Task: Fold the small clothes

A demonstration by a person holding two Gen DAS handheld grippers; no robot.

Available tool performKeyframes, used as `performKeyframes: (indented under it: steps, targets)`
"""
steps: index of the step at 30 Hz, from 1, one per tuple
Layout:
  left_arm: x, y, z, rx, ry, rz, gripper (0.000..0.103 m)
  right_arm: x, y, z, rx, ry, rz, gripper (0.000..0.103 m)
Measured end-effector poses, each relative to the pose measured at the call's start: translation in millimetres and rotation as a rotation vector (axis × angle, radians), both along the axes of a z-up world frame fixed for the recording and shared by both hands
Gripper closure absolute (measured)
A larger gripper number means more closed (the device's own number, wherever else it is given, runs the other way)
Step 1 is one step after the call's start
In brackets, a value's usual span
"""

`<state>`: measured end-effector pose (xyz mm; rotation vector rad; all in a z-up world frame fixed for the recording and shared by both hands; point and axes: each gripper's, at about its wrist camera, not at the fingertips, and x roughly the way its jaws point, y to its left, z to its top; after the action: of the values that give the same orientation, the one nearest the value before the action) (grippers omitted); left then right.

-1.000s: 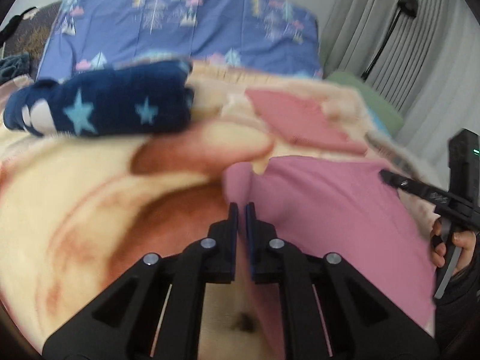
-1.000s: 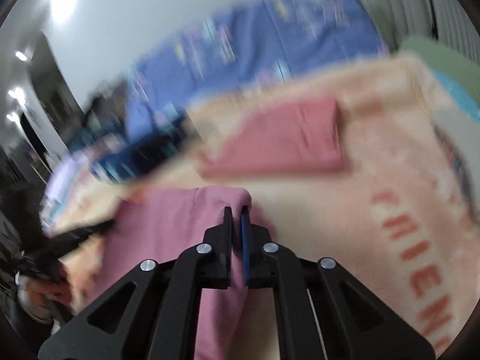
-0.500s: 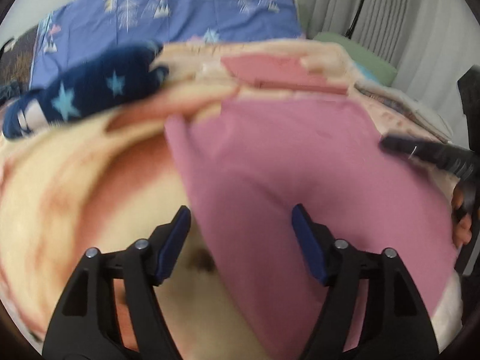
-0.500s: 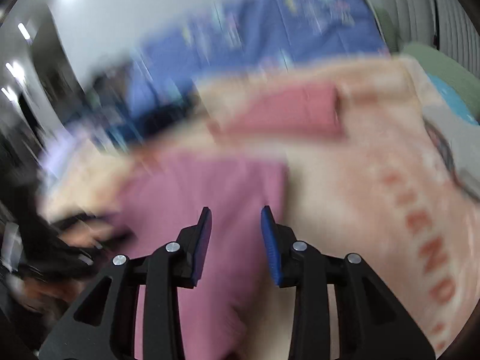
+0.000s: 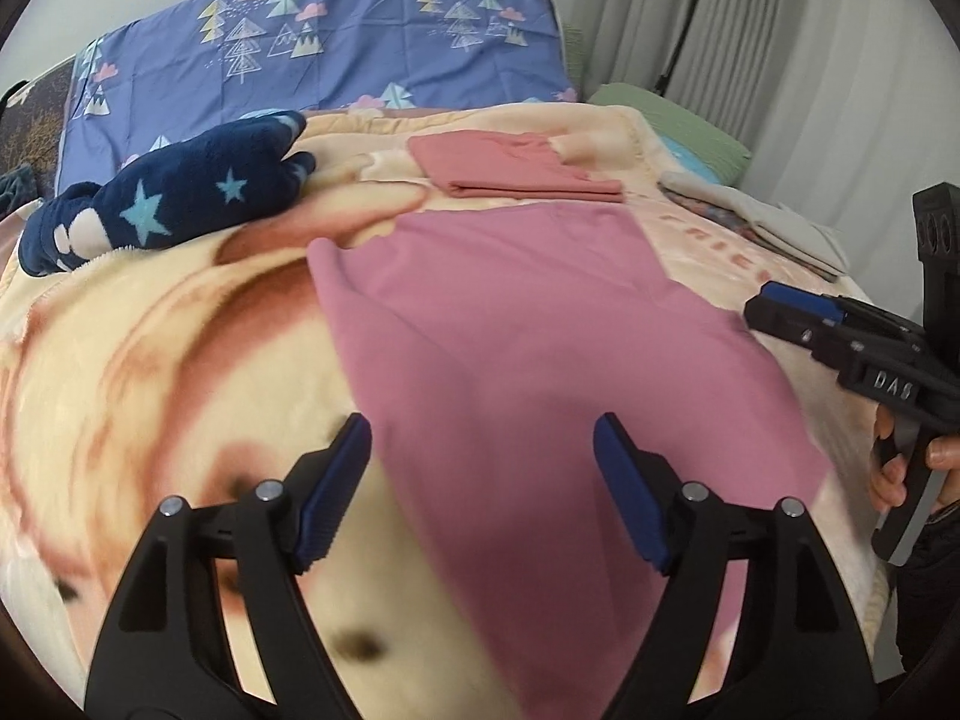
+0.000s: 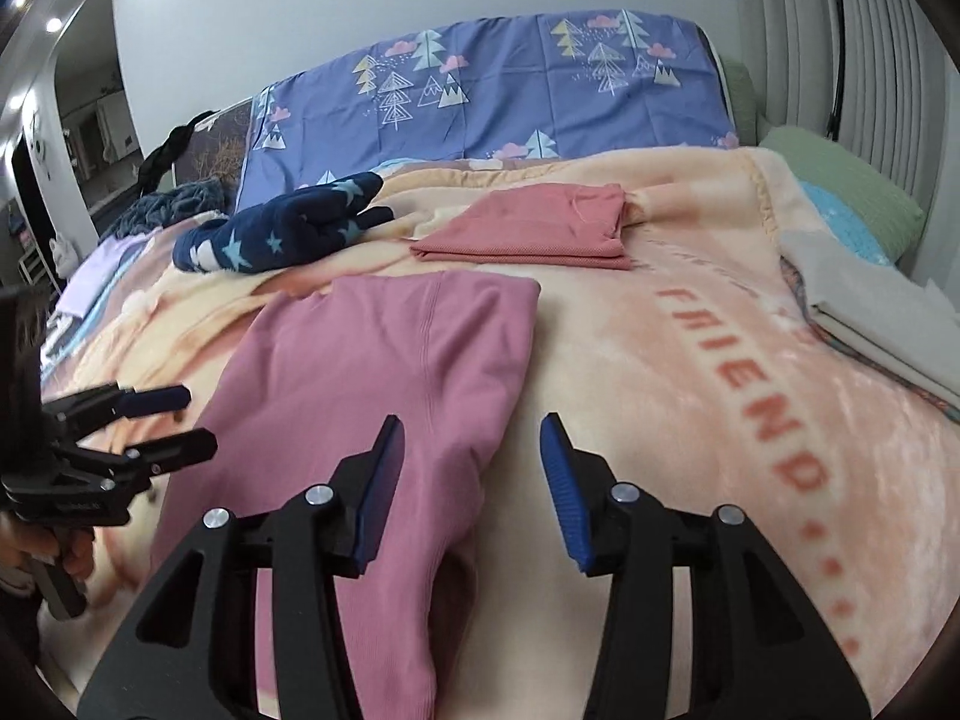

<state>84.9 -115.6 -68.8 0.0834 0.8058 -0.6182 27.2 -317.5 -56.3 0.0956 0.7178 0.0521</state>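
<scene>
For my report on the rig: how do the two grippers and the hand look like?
Both the left gripper and the right gripper are black plastic with triangular cutouts, silver screws and blue ribbed pads. The right one bears "DAS" lettering. The bare hand has a dark sleeve.

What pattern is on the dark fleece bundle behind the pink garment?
Navy fleece bundle with light blue stars and white patches; clearest in the left wrist view.

Pink garment [image 6: 372,372], coral folded top [image 6: 528,228], navy star-patterned fleece [image 6: 282,228], peach blanket [image 6: 690,360] with orange lettering.
</scene>
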Motion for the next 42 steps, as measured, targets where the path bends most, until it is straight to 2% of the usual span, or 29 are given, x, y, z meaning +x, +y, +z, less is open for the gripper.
performKeyframes:
  steps: [4,8,10,12,14,16,17,18,20,22,28,35,38,42]
  targets:
    - [-12.9,-1.1,3.1,-0.015,-0.007,-0.01,0.018,-19.4,7.0,0.7,0.005,-0.014,0.037,0.055]
    - [-21.2,3.5,-2.8,-0.026,0.025,0.002,0.018,-35.4,14.6,4.2,-0.013,-0.032,0.033,0.055]
    - [-24.3,6.2,-8.2,-0.031,0.043,0.004,0.017,-37.8,19.8,8.5,-0.03,-0.024,0.024,0.052]
    - [-28.6,8.7,-12.7,-0.029,0.054,0.009,0.017,-38.9,24.4,16.9,-0.048,0.004,-0.009,0.044]
    - [-33.0,13.3,-15.8,-0.034,0.065,0.015,0.017,-36.7,28.5,29.6,-0.055,0.1,-0.081,0.04]
    - [-35.1,18.9,-18.1,-0.035,0.077,0.029,0.017,-38.7,27.3,46.6,0.029,0.154,-0.12,0.034]
    - [-35.5,21.1,-18.7,-0.035,0.08,0.035,0.017,-41.5,25.9,57.0,0.094,0.169,-0.141,0.019]
    - [-36.2,24.7,-19.5,-0.036,0.086,0.048,0.017,-44.9,24.6,69.1,0.165,0.192,-0.177,0.016]
    - [-37.3,30.8,-19.1,-0.039,0.093,0.069,0.017,-50.5,31.5,91.0,0.227,0.247,-0.202,0.016]
    - [-37.4,34.3,-17.8,-0.038,0.093,0.086,0.017,-55.1,43.6,106.2,0.215,0.265,-0.2,0.016]
    - [-38.0,39.4,-12.8,-0.01,0.084,0.112,0.017,-81.1,79.0,144.3,0.054,0.168,-0.272,0.011]
    - [-37.4,40.8,-7.5,-0.002,0.078,0.118,0.017,-94.0,87.6,174.9,0.04,0.088,-0.25,0.01]
    - [-36.6,39.7,-5.8,-0.002,0.077,0.117,0.017,-89.4,82.5,177.3,0.034,0.096,-0.268,0.009]
    - [-34.1,38.1,-8.1,-0.009,0.086,0.115,0.017,-84.2,69.7,175.8,0.112,0.119,-0.271,0.009]
